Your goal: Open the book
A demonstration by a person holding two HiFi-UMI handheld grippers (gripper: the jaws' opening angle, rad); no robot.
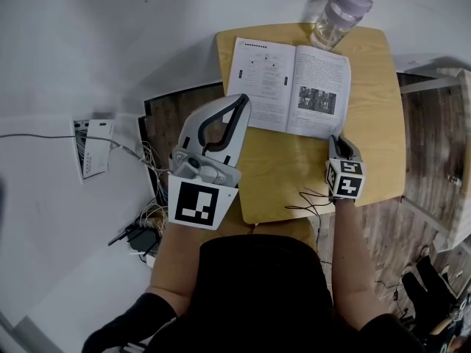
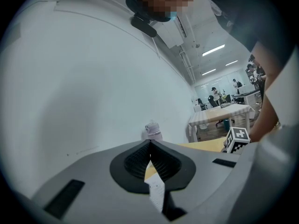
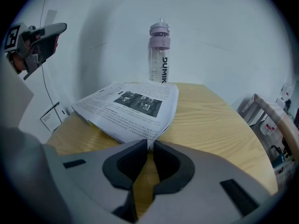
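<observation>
The book (image 1: 291, 87) lies open on the small wooden table (image 1: 368, 123), both printed pages facing up. My right gripper (image 1: 335, 140) points down at the book's near right corner. In the right gripper view its jaws (image 3: 150, 145) stand a narrow slit apart, and the corner of the page (image 3: 131, 108) lies right at the tips with no pad pressing on it. My left gripper (image 1: 239, 101) is held above the table's left edge, beside the book's left page and clear of it. Its jaws (image 2: 150, 143) meet at the tips with nothing between them.
A clear water bottle (image 1: 340, 13) with a lilac lid stands at the table's far edge behind the book, also in the right gripper view (image 3: 159, 55). A printed sheet (image 1: 94, 147) and tangled cables (image 1: 147, 219) lie on the floor at left. A chair frame (image 3: 271, 125) is at the right.
</observation>
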